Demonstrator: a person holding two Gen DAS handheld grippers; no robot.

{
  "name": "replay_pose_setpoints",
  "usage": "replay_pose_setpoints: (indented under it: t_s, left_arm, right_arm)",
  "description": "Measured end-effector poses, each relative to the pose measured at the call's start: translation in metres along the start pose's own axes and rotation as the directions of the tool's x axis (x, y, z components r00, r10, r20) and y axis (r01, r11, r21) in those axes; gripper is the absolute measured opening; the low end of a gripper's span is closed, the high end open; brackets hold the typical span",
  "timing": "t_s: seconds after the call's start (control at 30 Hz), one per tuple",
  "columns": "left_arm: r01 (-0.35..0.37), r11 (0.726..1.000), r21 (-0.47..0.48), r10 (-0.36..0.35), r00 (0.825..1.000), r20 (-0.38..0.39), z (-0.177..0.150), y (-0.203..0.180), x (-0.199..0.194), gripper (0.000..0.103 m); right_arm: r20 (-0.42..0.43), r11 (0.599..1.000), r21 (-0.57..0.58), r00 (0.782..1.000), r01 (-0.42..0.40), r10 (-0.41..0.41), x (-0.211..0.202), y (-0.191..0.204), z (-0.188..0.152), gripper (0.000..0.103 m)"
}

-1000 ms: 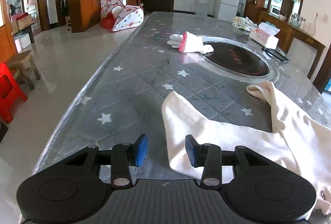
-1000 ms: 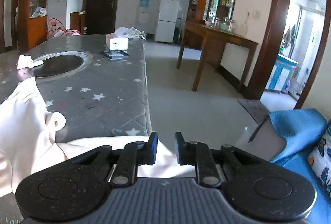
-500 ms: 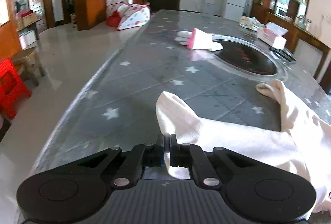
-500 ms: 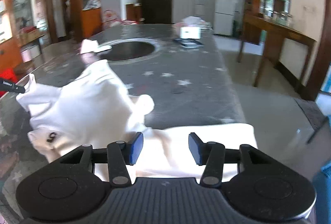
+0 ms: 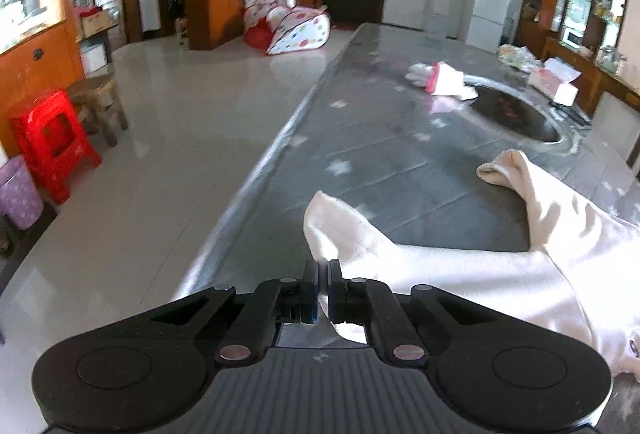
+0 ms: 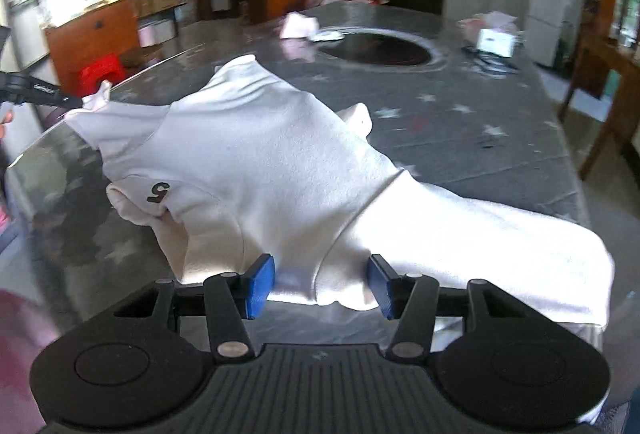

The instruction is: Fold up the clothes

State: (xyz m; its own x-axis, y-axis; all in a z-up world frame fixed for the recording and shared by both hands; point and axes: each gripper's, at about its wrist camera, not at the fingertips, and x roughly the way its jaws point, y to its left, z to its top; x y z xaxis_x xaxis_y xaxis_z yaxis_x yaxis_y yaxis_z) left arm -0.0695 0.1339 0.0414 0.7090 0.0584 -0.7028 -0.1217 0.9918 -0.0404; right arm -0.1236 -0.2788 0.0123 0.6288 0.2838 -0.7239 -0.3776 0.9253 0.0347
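Left tongs [image 5: 323,284] have just clamped the white garment's [image 6: 260,161] corner.
Right tongs [image 6: 322,284], now half-wide and opening, grip nothing; the surface [image 5: 380,161] fold can begin.

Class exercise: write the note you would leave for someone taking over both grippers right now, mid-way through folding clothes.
Left gripper: shut on a corner of the white garment.
Right gripper: jaws opening, the garment's near edge between them, not pinched.
The garment lies rumpled on the grey star-patterned table, one part hanging off the near edge.
Done: one corner gripped.
Left: grip with the right, spread it flat, then fold.
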Motion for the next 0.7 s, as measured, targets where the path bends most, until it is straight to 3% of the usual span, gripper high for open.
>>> replay_pose_setpoints:
  t_s: [0.17, 0.27, 0.4, 0.57, 0.7]
  left_arm:
    - [-0.057, 0.998, 0.018, 0.058, 0.996, -0.063, -0.011, 0.02, -0.001, 0.007]
    - [-0.069, 0.997, 0.015, 0.07, 0.995, -0.071, -0.012, 0.029, -0.005, 0.01]
    - [-0.07, 0.997, 0.022, 0.072, 0.996, -0.06, -0.006, 0.032, -0.012, 0.015]
    - [-0.057, 0.998, 0.02, 0.057, 0.998, -0.03, 0.004, 0.03, -0.019, 0.032]
    - [0.015, 0.999, 0.044, -0.015, 1.0, -0.018, 0.012, 0.01, -0.019, 0.037]
  right_arm:
    - [-0.05, 0.991, -0.043, 0.991, -0.125, 0.123, -0.009, 0.015, 0.0, 0.052]
    - [-0.024, 0.989, -0.03, 0.989, -0.147, 0.147, -0.018, 0.015, 0.01, 0.051]
    - [0.053, 0.99, 0.047, 0.99, -0.132, 0.129, -0.025, -0.004, 0.035, 0.048]
    - [0.1, 0.985, 0.141, 0.992, -0.097, 0.083, -0.007, -0.028, 0.068, 0.039]
    - [0.102, 0.978, 0.171, 0.989, -0.12, 0.103, 0.02, -0.032, 0.09, 0.038]
